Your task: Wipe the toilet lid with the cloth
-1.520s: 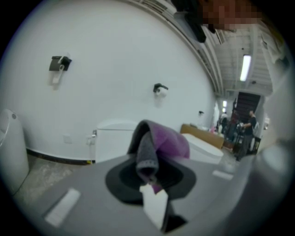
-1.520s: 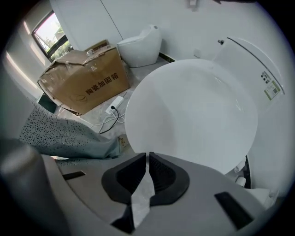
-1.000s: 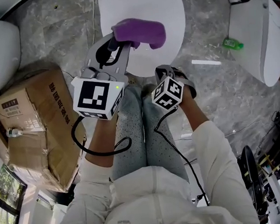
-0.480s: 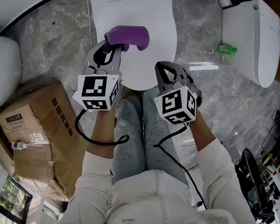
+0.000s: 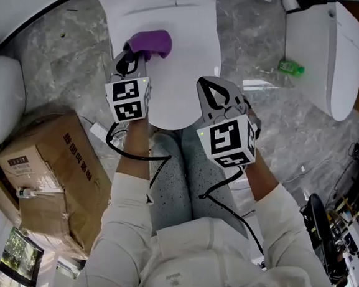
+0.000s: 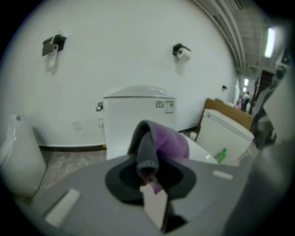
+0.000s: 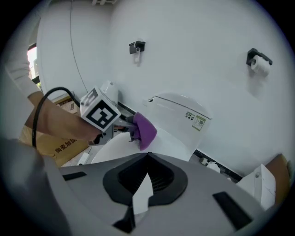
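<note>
Cloth (image 5: 150,43): purple on one face and grey on the other, gathered at one end, with the free end draped forward over the rear left part of the toilet lid (image 5: 185,64)
Left tool (image 5: 133,57): jaws clamped on the gathered end of the cloth; the tool tilts down toward the lid
Right tool (image 5: 215,91): jaws together with nothing between them; held above the front edge of the lid, well apart from the cloth
Toilet lid: white, closed, glossy and gently domed, lying in front of the cistern (image 6: 138,115)
Contact: neither view settles whether the free end rests on the lid or hangs just above it
Handling of the cloth (judged): light, soft and limp, and not fragile; having no stiffness, it will likely fold under itself when pushed and trail flat when pulled
Grip risk (judged): a thin single fold could slide out of the pads as the cloth drags on the lid
Where to hold (judged): on the thick gathered fold, set deep between the pads as it is here, so that a broad flap is left free to lie on the surface
Handling of the lid (judged): hard and slick, so light downward pressure should be enough
Surroundings: cardboard box (image 5: 51,176) on the floor at left; green bottle (image 5: 290,68) on the floor at right
</note>
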